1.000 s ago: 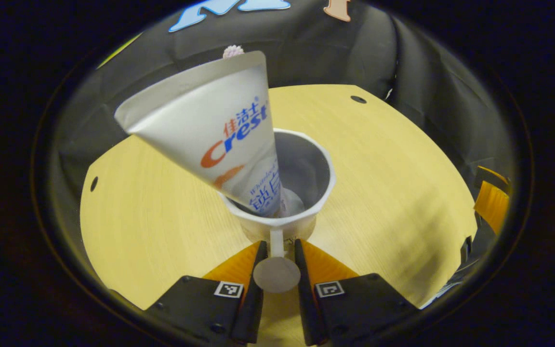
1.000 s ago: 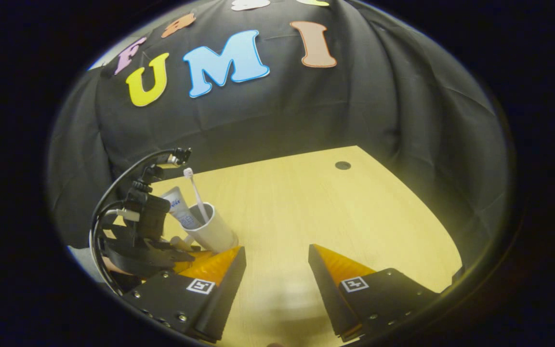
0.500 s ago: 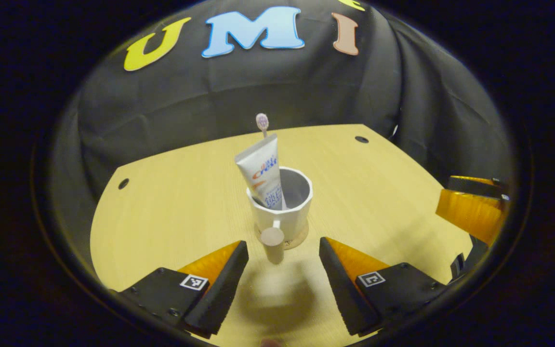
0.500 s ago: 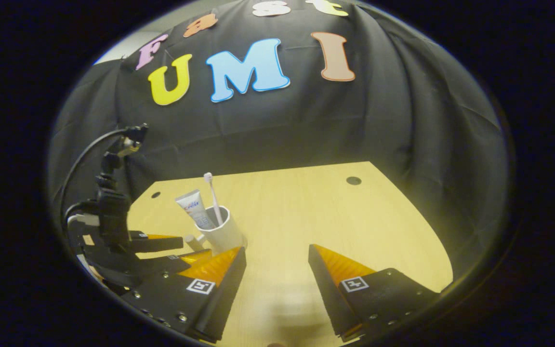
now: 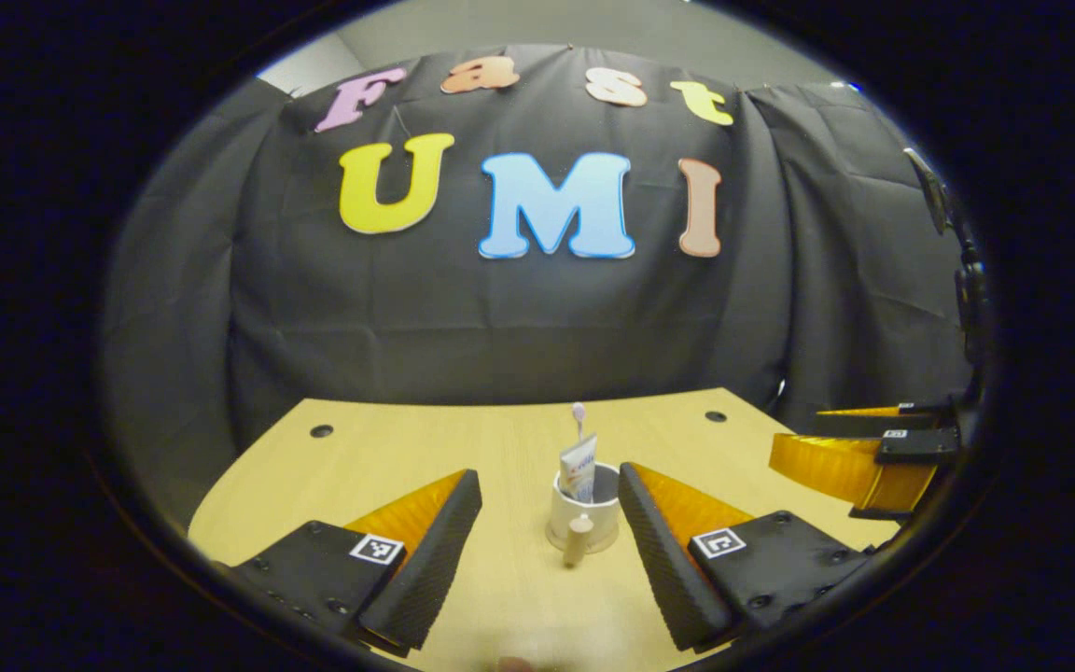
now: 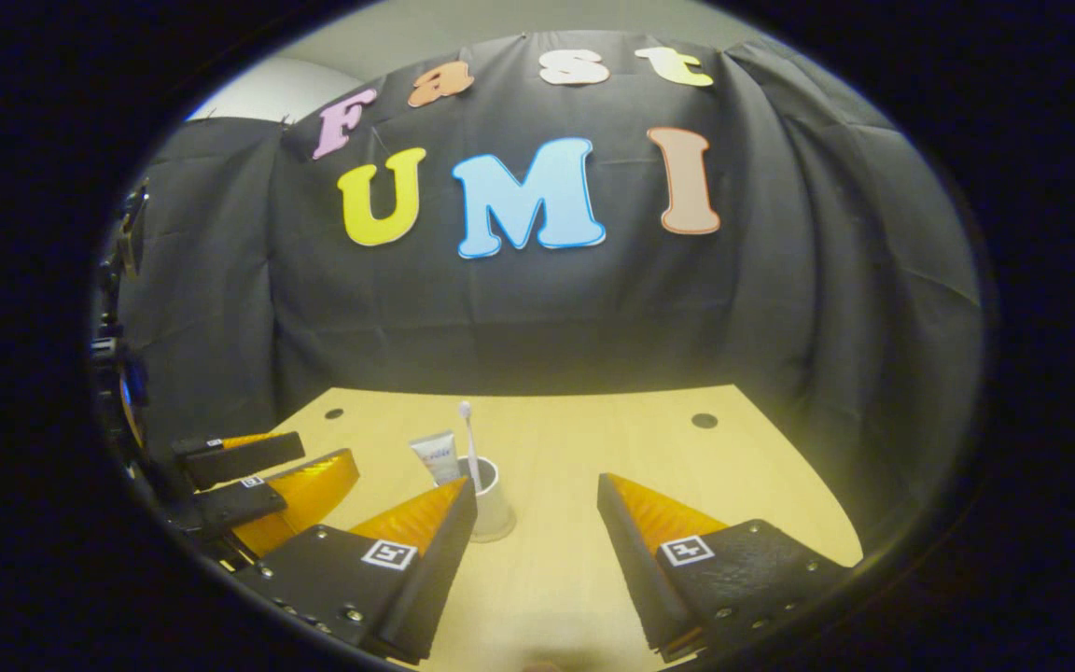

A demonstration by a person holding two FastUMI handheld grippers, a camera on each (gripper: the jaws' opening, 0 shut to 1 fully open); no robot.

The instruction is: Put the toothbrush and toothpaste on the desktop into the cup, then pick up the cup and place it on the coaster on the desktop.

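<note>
A white cup [image 5: 582, 511] stands upright on a round coaster [image 5: 582, 544] on the wooden desktop [image 5: 379, 467], its handle toward the left gripper view's camera. A toothpaste tube [image 5: 579, 469] and a toothbrush [image 5: 579, 416] stick up out of it. My left gripper [image 5: 549, 523] is open and drawn back, the cup farther off between its fingers. In the right gripper view the cup [image 6: 491, 499] with toothpaste [image 6: 435, 458] and toothbrush [image 6: 467, 441] stands just beyond the left finger of my open right gripper [image 6: 536, 527]. Nothing is held.
The left gripper [image 6: 258, 481] shows at the left of the right gripper view, and the right gripper [image 5: 859, 457] at the right of the left gripper view. The desktop has small round holes [image 5: 715, 416] near its back corners. The black cloth wall stands behind it.
My left gripper has opened off the cup's handle and pulled back and up, so the cup now looks small and distant. The right gripper has also drawn back and tilted upward.
</note>
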